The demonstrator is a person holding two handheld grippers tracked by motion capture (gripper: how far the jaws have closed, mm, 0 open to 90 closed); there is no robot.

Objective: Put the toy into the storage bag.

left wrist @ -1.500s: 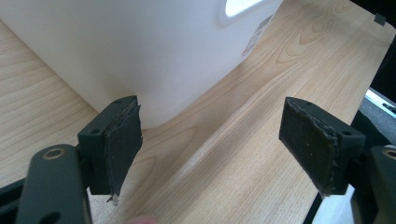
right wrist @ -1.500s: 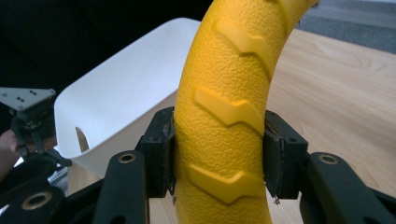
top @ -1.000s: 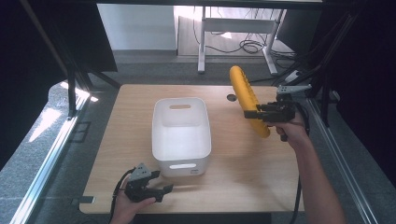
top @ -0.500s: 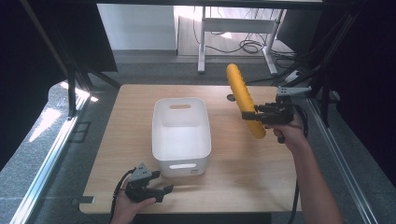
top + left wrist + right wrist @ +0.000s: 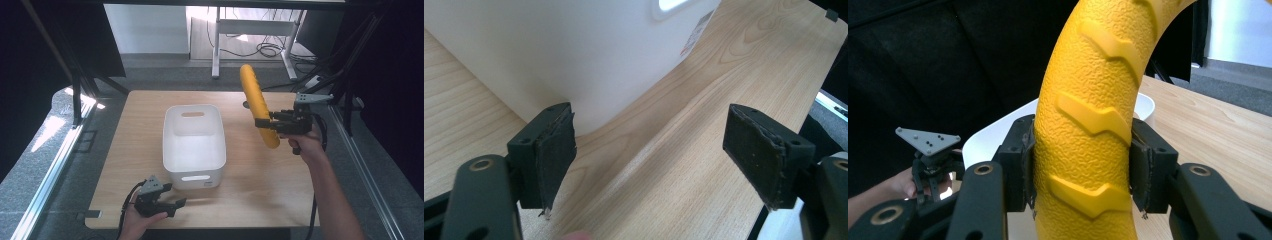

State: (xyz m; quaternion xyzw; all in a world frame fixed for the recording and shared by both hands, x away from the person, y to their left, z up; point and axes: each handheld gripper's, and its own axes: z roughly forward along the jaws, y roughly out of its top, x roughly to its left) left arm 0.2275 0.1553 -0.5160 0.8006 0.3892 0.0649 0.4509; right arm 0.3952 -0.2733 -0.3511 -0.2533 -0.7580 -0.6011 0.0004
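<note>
Wooden table (image 5: pixel 260 175), white bin (image 5: pixel 194 145) empty

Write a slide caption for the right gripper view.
Right gripper clamps a textured yellow ring above the white bin.

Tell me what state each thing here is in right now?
Yellow ring: lifted off the table, clamped between the pads.
Right gripper: shut on the yellow ring.
Left gripper: open, holding nothing, low by the bin's near end.
White bin: upright on the table, empty.
</note>
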